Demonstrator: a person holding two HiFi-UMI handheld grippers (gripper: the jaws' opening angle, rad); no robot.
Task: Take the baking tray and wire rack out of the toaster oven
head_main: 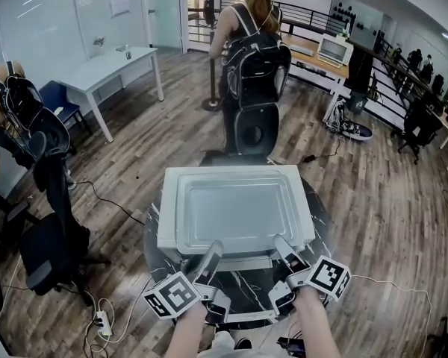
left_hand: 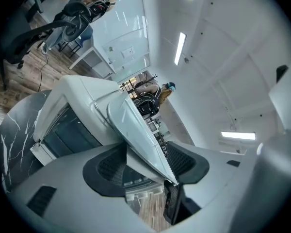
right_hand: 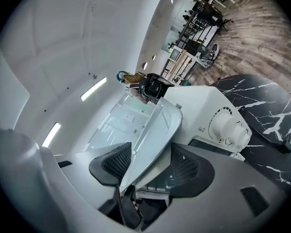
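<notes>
A pale metal baking tray (head_main: 235, 207) lies across the top of the white toaster oven (head_main: 166, 226), which stands on a round black marble table (head_main: 243, 295). My left gripper (head_main: 210, 253) is at the tray's near rim on the left and my right gripper (head_main: 284, 249) at the same rim on the right. In the left gripper view the tray's rim (left_hand: 136, 125) runs between the spread pads of the left gripper (left_hand: 145, 161). In the right gripper view the tray (right_hand: 150, 125) passes between the jaws of the right gripper (right_hand: 148, 166), with a gap at the right pad. No wire rack shows.
The oven's knobs (right_hand: 230, 127) face me on its right front. A person with a backpack (head_main: 254, 51) stands beyond the table. Dark office chairs (head_main: 48, 230) and a second person (head_main: 7, 95) are at the left, a white desk (head_main: 112, 66) is behind, and cables (head_main: 104, 323) lie on the floor.
</notes>
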